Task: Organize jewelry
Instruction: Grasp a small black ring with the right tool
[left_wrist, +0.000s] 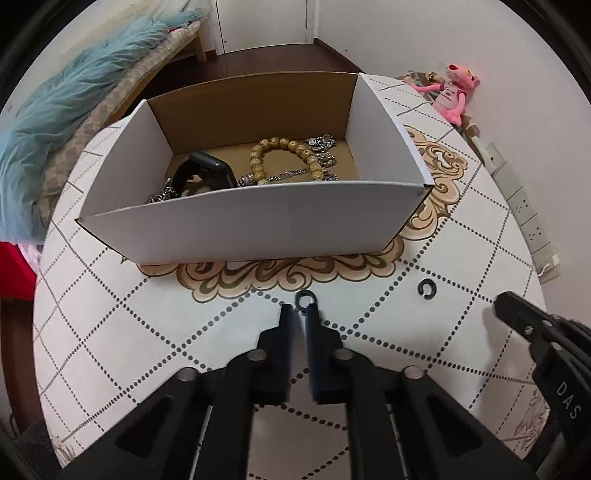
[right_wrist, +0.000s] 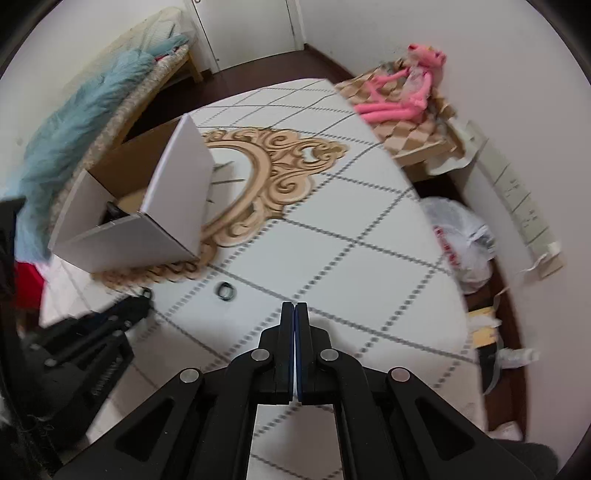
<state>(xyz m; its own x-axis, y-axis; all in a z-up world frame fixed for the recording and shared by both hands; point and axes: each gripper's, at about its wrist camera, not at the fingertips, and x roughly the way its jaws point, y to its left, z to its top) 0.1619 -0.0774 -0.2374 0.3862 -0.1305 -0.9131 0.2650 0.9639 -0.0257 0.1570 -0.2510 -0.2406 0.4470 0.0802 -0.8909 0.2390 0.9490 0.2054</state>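
The left gripper (left_wrist: 300, 309) points down at the table (left_wrist: 110, 332). Its jaws are nearly closed, pinching a dark ring (left_wrist: 305, 298) at the tips. A second ring (left_wrist: 426, 287), an open C shape, lies on the table to the right, apart from both grippers. The right gripper (right_wrist: 294, 308) has its jaws fully closed with nothing between them. The white box (left_wrist: 240, 221) stands beyond the rings and holds a bead bracelet (left_wrist: 284, 155), silver chains (left_wrist: 321, 146) and a black watch (left_wrist: 205, 171).

A pink plush toy (left_wrist: 452, 94) lies beyond the patterned table (left_wrist: 110, 332).
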